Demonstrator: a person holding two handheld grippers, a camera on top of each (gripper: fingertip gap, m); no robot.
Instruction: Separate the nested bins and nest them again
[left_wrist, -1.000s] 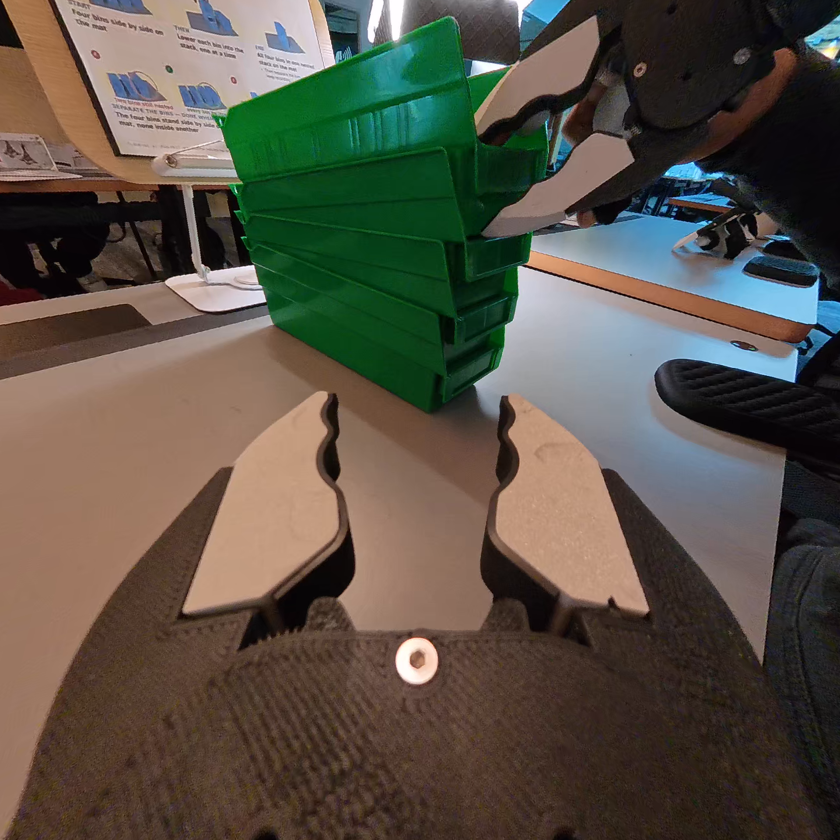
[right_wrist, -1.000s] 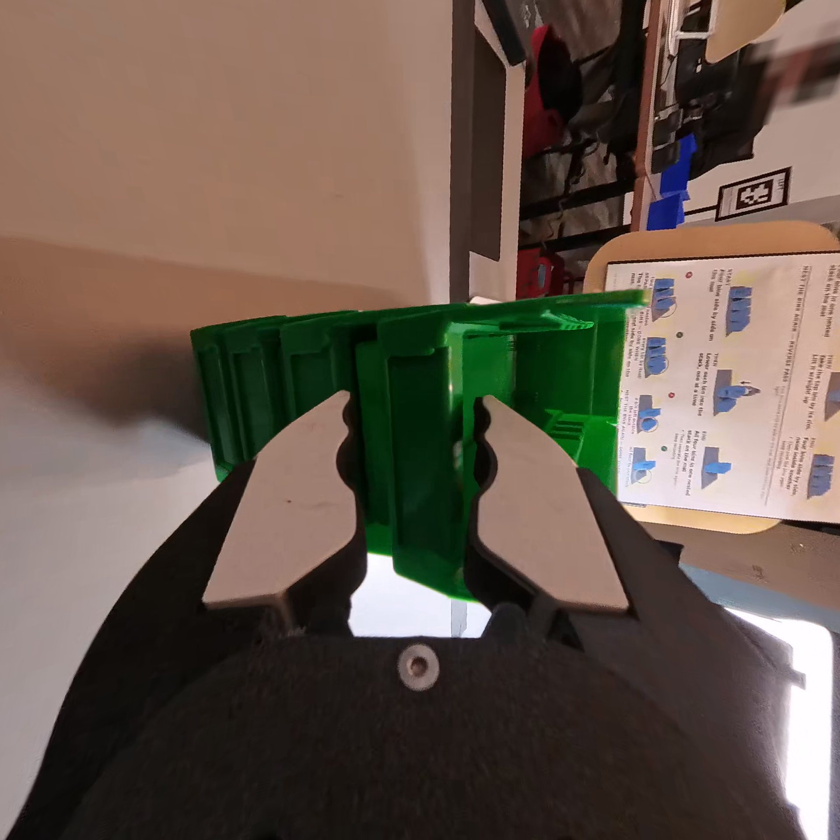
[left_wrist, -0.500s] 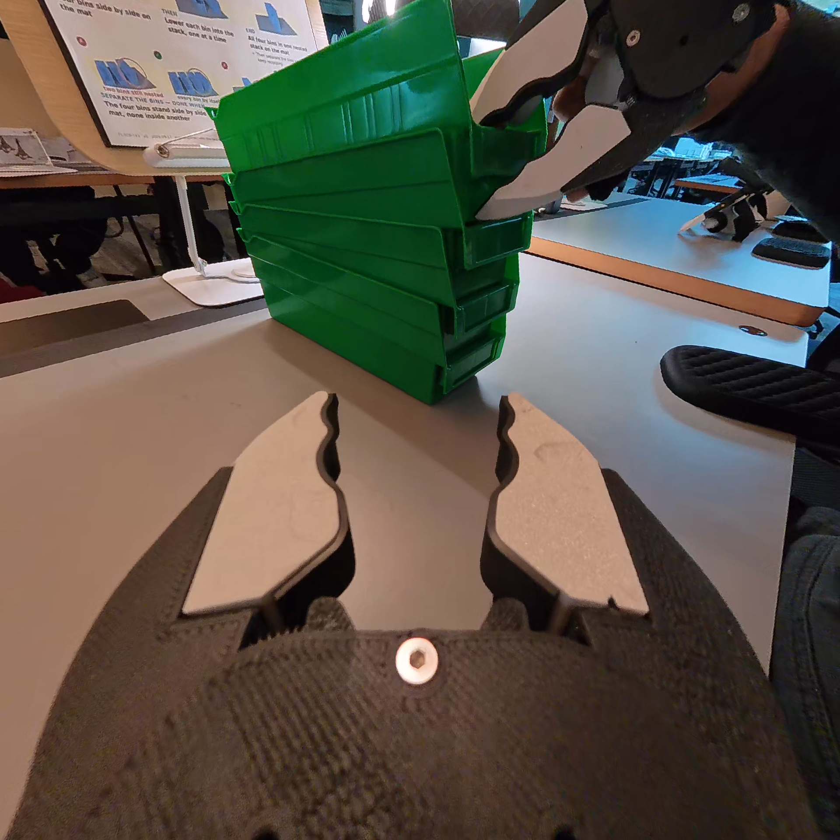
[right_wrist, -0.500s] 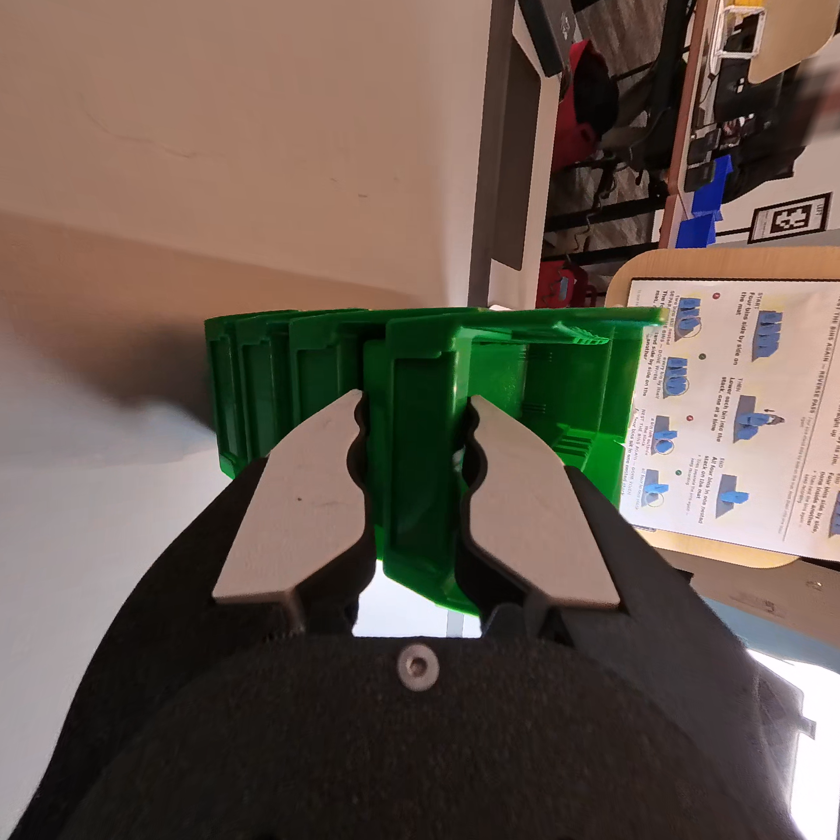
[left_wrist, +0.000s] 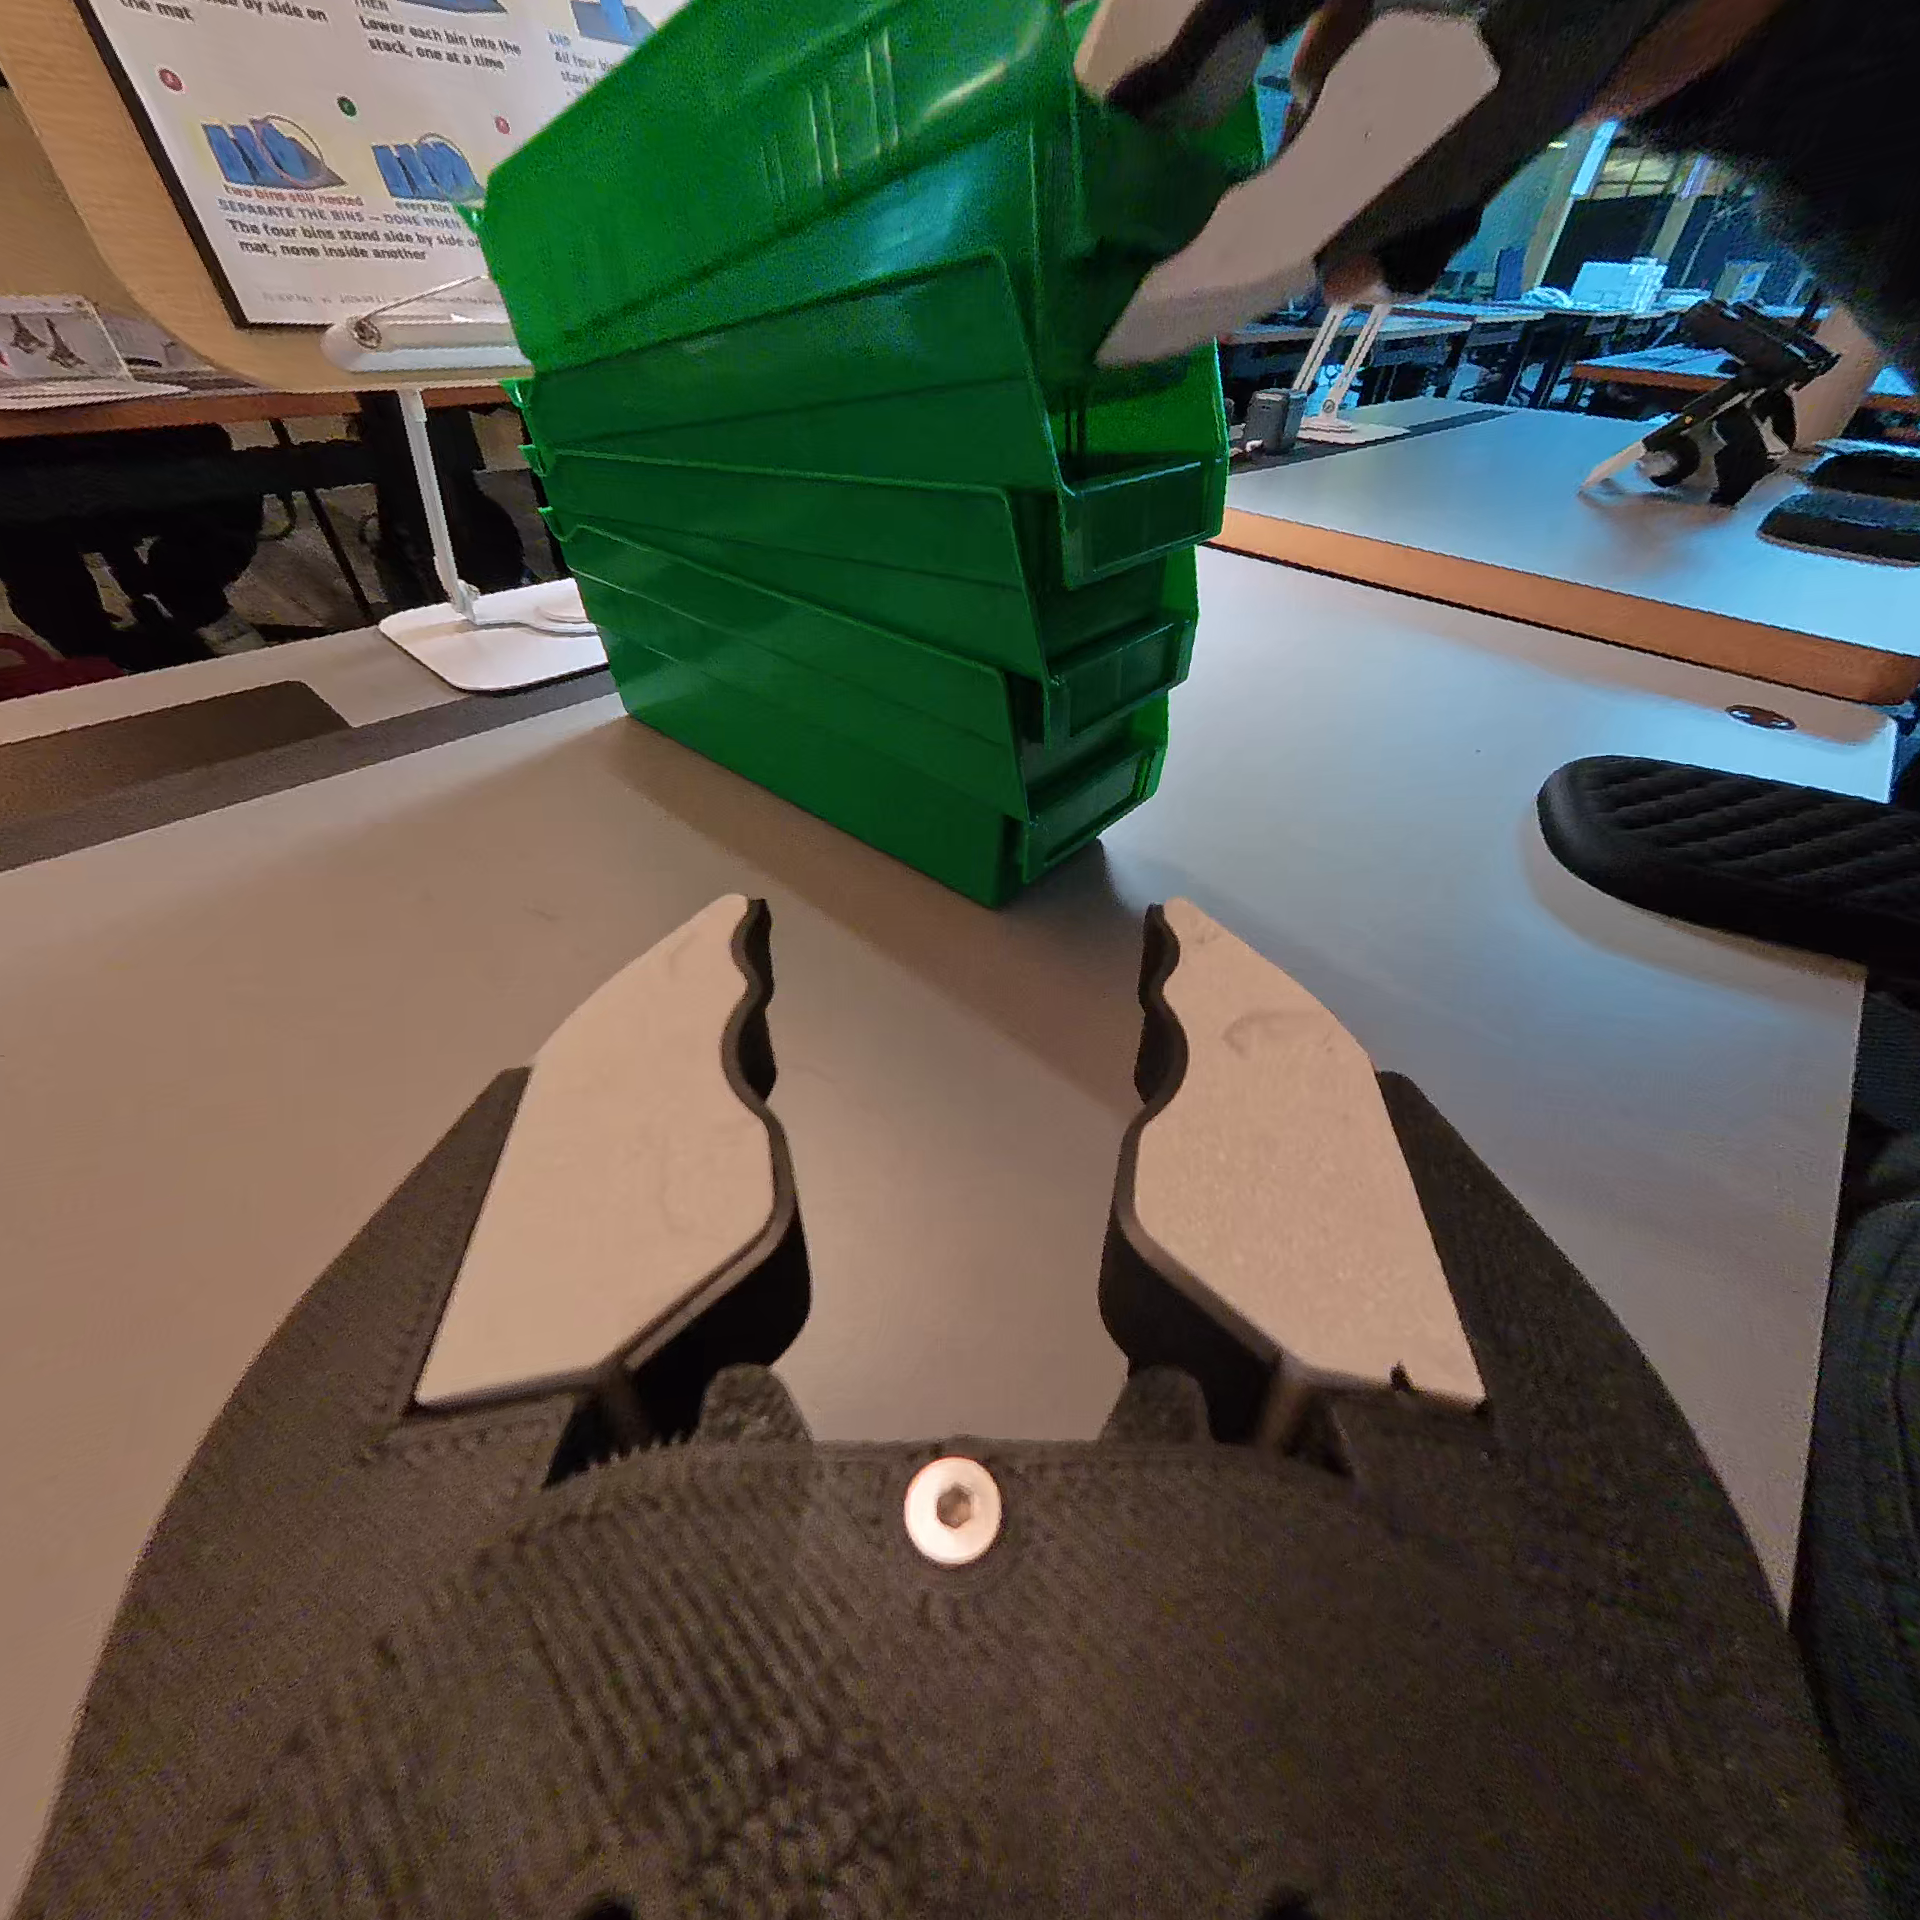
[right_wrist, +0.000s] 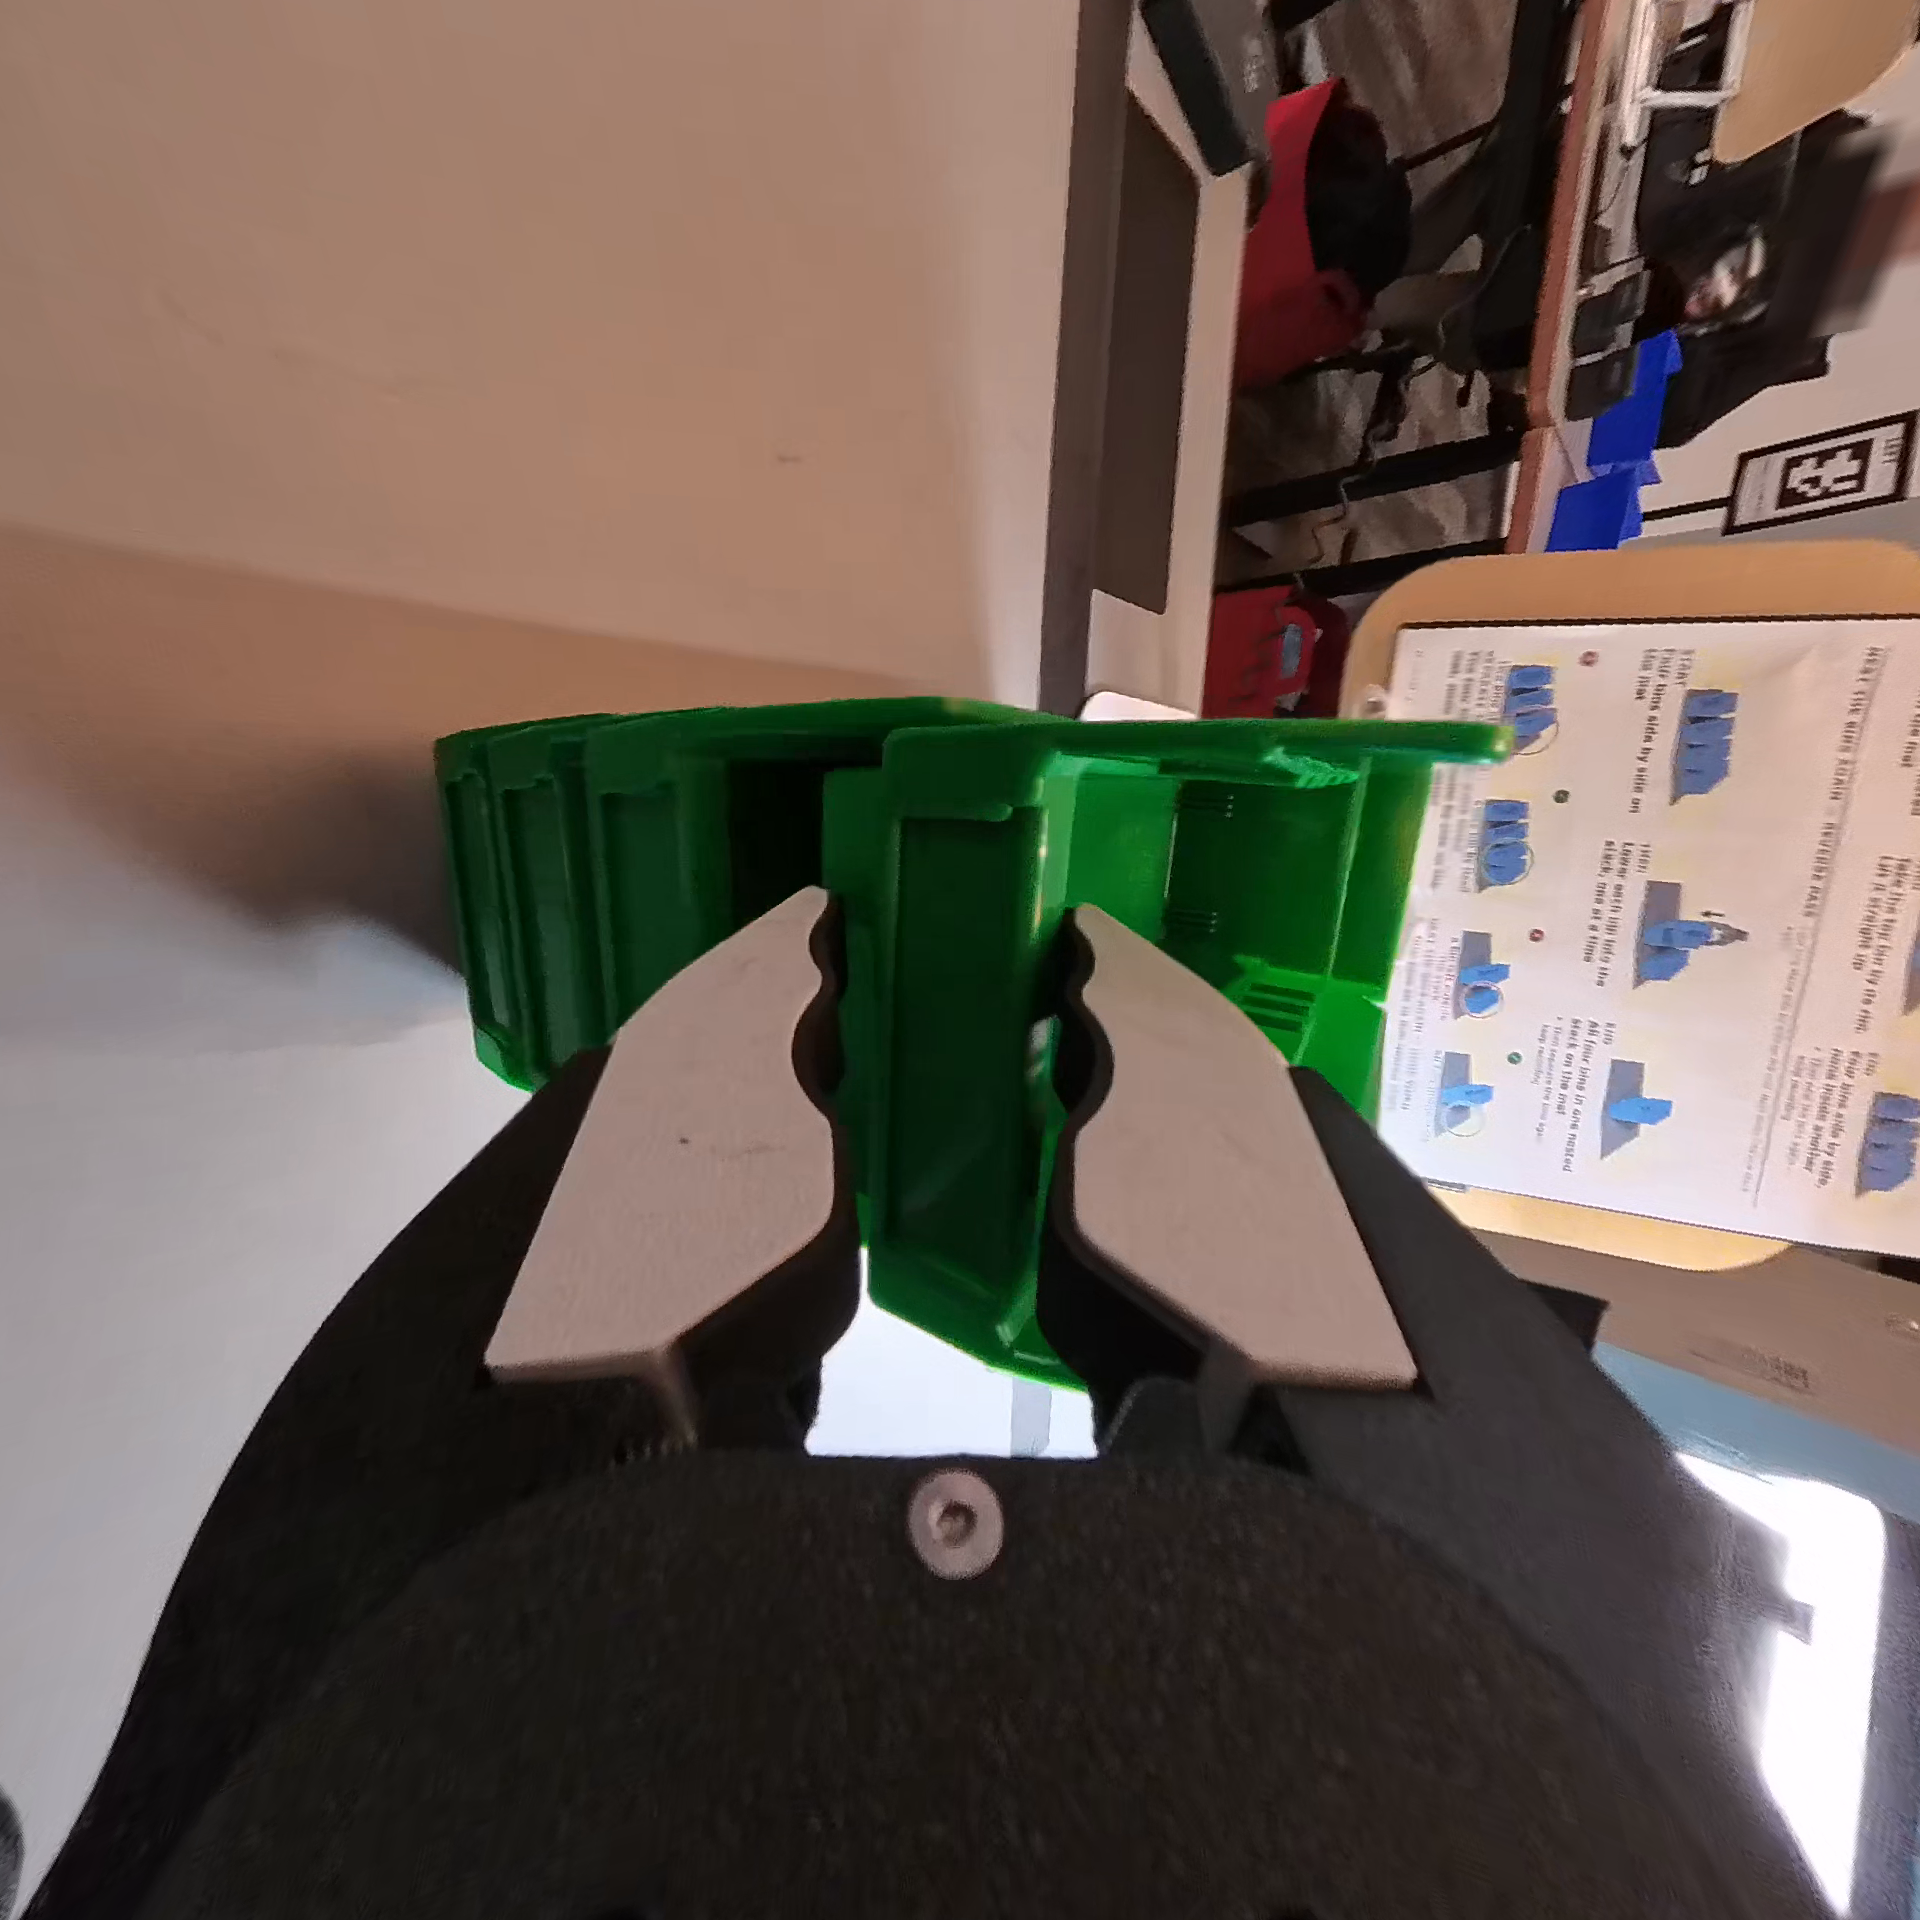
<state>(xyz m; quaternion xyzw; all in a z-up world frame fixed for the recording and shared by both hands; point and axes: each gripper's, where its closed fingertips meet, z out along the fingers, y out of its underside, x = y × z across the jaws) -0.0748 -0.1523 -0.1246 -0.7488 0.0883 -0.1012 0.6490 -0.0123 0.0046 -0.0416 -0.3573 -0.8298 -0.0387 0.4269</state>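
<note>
Counter (left_wrist: 312, 987) below the green stack (left_wrist: 862, 665) carries the idle left claw (left_wrist: 956, 925), jaws spread and empty. Above the stack, the right claw (right_wrist: 945, 997) clamps the top bin (left_wrist: 790, 177), now tilted higher: separation has begun.

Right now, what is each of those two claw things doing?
Left gripper: open, holding nothing, above the grey table.
Right gripper: fingers shut on the front lip of the top green plastic bin.
</note>
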